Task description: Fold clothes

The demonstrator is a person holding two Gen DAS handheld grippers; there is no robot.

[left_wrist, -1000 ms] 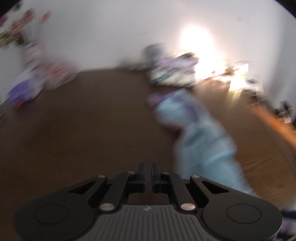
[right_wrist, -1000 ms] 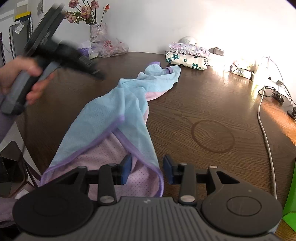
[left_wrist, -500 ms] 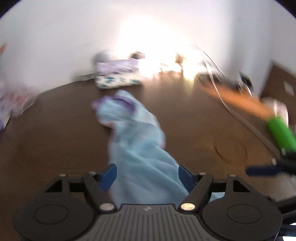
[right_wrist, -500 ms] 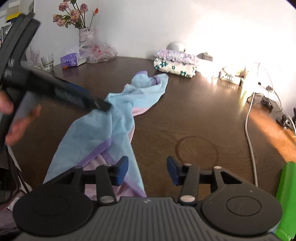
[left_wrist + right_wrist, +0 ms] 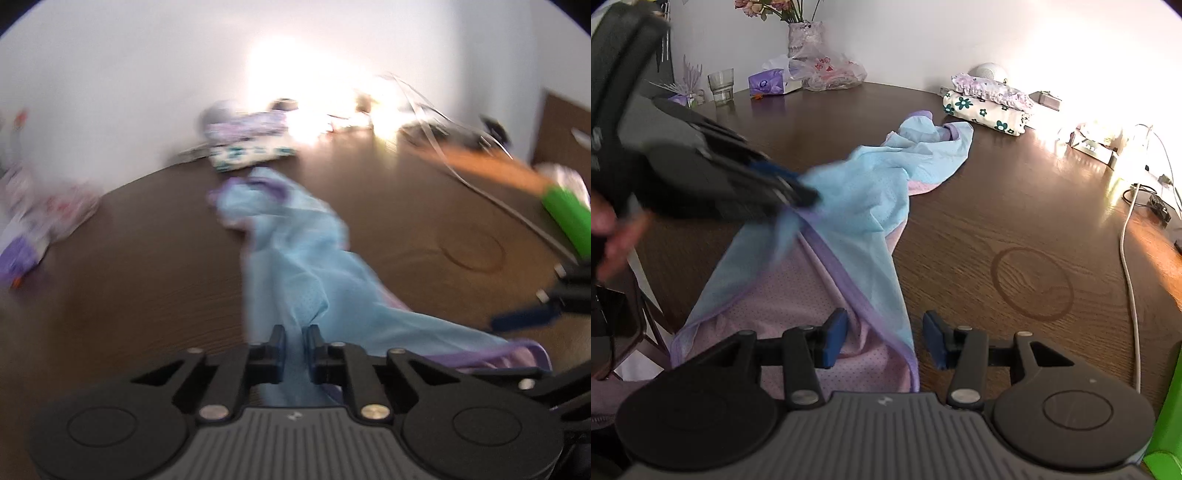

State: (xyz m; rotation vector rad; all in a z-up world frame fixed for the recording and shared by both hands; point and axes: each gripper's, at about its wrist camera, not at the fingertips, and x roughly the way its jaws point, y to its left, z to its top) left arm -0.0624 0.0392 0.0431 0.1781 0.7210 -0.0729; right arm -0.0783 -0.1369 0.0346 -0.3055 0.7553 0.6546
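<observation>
Left gripper (image 5: 294,341), jaws clamped on the blue garment (image 5: 864,192). Right gripper (image 5: 885,341), jaws apart, garment hem between them on the desk (image 5: 1015,206).

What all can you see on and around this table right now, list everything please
garment: one, light blue with purple trim and pink inside, crumpled lengthwise down the table
folded clothes: two, floral cream under lilac, far edge
table: one, dark brown wood
vase of flowers: one, far left
plastic bag: one, clear with red print, beside the vase
tissue box: one, purple
glass: one, clear
cable: one, white, right side
left gripper: black, shut on the garment
right gripper: black, open over the garment's near end
hand: one, holding the left gripper
</observation>
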